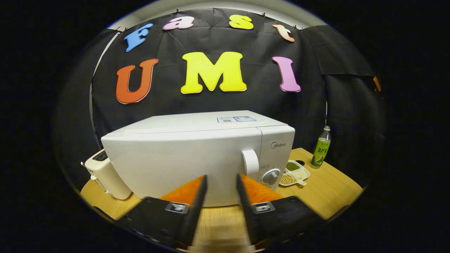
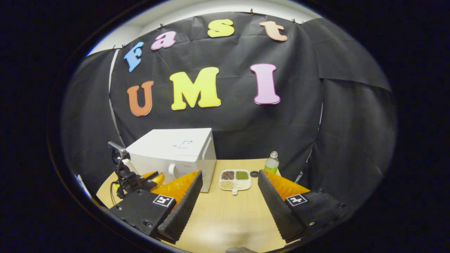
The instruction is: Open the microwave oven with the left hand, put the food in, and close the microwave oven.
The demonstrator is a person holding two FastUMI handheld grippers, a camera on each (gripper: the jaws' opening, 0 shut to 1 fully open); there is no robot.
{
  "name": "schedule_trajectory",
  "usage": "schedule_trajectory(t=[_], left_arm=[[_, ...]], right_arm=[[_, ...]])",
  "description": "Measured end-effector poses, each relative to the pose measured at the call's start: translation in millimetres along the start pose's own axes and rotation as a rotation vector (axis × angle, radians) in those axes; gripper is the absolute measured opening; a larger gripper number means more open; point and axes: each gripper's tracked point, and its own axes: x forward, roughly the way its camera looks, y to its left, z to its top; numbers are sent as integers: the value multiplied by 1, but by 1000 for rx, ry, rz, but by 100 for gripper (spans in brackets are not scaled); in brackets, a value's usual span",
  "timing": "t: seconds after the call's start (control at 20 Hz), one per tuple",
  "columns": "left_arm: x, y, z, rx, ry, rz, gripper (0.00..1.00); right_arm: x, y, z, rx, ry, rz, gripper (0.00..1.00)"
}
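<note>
A white microwave (image 1: 197, 158) sits on a wooden desk (image 1: 330, 189) in front of a black cloth wall. Its door is closed, with a white handle (image 1: 251, 164) and a round knob (image 1: 271, 176) on its right side.

In the left gripper view, the left tongs (image 1: 221, 181) point at the microwave's front, just left of the handle. The two black fingers with orange backs stand a narrow gap apart. They hold nothing and touch nothing; the microwave door shows in the gap between the tips.

To the right of the microwave lies the food: a white tray (image 1: 294, 174) divided into compartments of beans and grains. It rests on the desk, just beside the microwave's right front corner. A green bottle (image 1: 321, 147) stands upright farther right, near the desk's back edge. A cream toaster (image 1: 105, 174) stands to the left of the microwave.

In the right gripper view, the right tongs (image 2: 230, 177) are spread wide above the desk, empty, touching nothing. The tray (image 2: 235, 179) shows in the gap between the fingers, farther off, with the microwave (image 2: 175, 154) to its left and the bottle (image 2: 271, 162) to its right. A small dark ring (image 2: 254, 173) lies on the desk between tray and bottle. The left tongs (image 2: 153, 178) also show here, low at the microwave's front.
</note>
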Motion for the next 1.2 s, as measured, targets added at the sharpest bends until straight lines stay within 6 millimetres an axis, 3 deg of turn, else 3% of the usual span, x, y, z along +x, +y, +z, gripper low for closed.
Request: schedule_trajectory(t=[0.05,0.1,0.15,0.2,0.25,0.3,0.55,0.6,0.75,1.1,1.2], left_arm=[[-7,2,1,19,-1,8,63],[-14,7,0,38,3,25,94],[-21,8,0,42,11,22,95],[-29,8,1,32,15,18,95],[-38,10,5,13,14,19,95],[-48,12,9,-1,9,23,97],[-101,41,35,-20,6,91,96],[-114,46,43,-21,-11,96,96],[-151,59,61,-26,-42,104,96],[-234,91,129,2,-175,138,100],[-254,98,147,9,-218,158,96]], right_arm=[[-1,4,-1,7,-1,4,100],[-2,8,-3,17,1,10,92],[-3,14,-4,26,2,19,92],[-5,17,-6,29,0,23,100],[-7,20,-6,26,-4,22,92],[-9,22,-6,25,-10,19,100],[-29,34,-5,34,-47,15,100],[-33,37,-4,43,-58,13,92],[-46,45,-1,54,-98,-2,92],[-85,61,9,30,-188,-50,92],[-96,69,12,14,-217,-62,92]])
